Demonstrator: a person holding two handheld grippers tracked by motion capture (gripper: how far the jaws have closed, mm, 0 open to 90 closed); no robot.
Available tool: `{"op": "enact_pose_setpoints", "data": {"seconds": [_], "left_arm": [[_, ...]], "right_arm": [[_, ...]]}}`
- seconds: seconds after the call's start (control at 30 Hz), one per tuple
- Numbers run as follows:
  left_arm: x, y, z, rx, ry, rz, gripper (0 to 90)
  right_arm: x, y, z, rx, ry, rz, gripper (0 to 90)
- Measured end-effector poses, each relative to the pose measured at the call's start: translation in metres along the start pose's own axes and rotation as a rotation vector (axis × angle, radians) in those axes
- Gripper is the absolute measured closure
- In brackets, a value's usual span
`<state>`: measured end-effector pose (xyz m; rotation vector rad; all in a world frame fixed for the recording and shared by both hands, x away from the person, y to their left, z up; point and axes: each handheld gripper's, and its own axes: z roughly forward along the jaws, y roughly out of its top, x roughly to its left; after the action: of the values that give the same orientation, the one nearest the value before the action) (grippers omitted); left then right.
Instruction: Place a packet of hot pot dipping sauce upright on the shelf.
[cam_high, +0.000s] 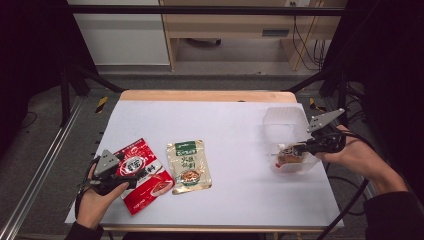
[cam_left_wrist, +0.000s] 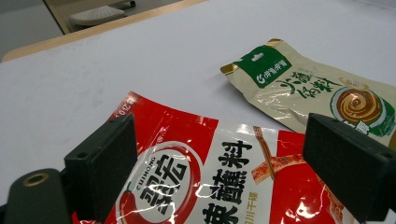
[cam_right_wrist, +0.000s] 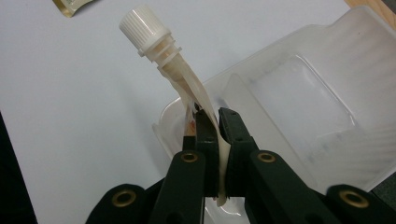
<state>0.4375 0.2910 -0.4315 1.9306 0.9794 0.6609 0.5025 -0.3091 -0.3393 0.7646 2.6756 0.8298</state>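
My right tool (cam_right_wrist: 208, 122) pinches a spouted pouch (cam_right_wrist: 187, 79) low in the clear plastic bin (cam_right_wrist: 327, 116) (packing barely begun), while my left tool (cam_left_wrist: 224, 172) stands spread over the red sauce packet (cam_left_wrist: 224, 182), green-topped packet (cam_left_wrist: 308, 93) untouched on the surface (cam_left_wrist: 93, 84).
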Motion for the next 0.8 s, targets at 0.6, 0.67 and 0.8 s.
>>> {"op": "enact_pose_setpoints", "data": {"seconds": [0.6,0.67,0.8], "left_arm": [[0.0,-0.001,0.001,0.009,0.004,0.013,10.1],[-0.001,-0.001,0.001,0.009,0.004,0.013,10.1],[-0.001,-0.001,0.002,0.014,0.004,0.017,10.1]], "right_arm": [[0.007,-0.005,-0.003,0.005,-0.071,0.079,35.5],[0.008,-0.005,-0.004,-0.019,-0.086,0.055,29.2],[0.011,-0.001,-0.006,-0.04,-0.132,0.062,20.3]]}}
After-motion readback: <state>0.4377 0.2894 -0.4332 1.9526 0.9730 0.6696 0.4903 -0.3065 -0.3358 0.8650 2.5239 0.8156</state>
